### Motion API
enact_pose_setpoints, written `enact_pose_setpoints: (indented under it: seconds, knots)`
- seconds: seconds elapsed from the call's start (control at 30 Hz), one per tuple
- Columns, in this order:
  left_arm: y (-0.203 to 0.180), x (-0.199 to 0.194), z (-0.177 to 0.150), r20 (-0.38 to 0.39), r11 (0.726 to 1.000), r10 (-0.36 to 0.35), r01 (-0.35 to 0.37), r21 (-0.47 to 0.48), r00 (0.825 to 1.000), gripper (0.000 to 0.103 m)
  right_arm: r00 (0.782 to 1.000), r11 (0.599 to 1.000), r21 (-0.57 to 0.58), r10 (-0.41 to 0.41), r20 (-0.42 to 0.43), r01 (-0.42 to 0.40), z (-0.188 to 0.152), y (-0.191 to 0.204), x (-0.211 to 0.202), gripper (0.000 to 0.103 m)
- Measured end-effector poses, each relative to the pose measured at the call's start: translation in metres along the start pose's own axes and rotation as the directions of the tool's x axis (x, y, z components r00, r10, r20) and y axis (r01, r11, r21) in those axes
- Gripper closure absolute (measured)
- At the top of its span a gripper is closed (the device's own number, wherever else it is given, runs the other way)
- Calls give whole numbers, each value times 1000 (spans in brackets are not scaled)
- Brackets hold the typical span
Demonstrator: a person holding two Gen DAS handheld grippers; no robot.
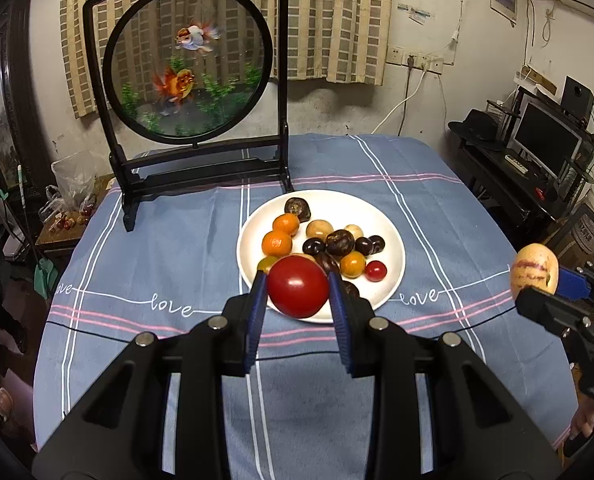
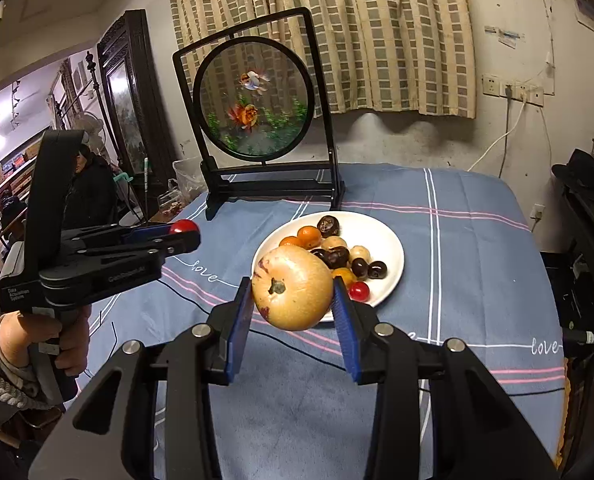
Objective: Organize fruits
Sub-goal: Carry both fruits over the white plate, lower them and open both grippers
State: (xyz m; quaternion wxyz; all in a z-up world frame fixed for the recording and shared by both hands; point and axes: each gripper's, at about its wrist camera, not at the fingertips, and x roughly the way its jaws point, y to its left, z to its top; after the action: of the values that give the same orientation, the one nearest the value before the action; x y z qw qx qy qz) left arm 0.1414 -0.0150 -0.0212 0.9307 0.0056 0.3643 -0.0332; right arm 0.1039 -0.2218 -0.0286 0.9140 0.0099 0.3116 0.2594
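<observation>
My left gripper is shut on a red tomato and holds it above the near rim of the white plate. It also shows in the right wrist view at left. My right gripper is shut on a yellow fruit with purple streaks, above the plate's near edge; that fruit shows at the right of the left wrist view. The plate holds several small fruits: orange ones, dark ones and a small red tomato.
A blue striped cloth covers the table. A black-framed goldfish screen stands at the back left of it. A thin black cord crosses the cloth near me. A dark desk with a monitor stands right of the table.
</observation>
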Motion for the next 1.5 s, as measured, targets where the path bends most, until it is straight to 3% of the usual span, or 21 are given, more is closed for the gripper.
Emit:
enact_pose_setpoints:
  seconds: [0.27,0.9,1.5]
  knots:
    - [1,40,7,-53,1000,-9,9,-2,999,72,999,1000,9,9,-45,-8,7,-12,33,63]
    - [-5,172,29,-181,1000,-21,22,6,983,72,987,998,63,12,-158,-2,30,-66,161,64]
    - [-2,219,20,-245,1000,-28,23,-21,969,71,979,996,90,12,-204,6,24,-90,212,63]
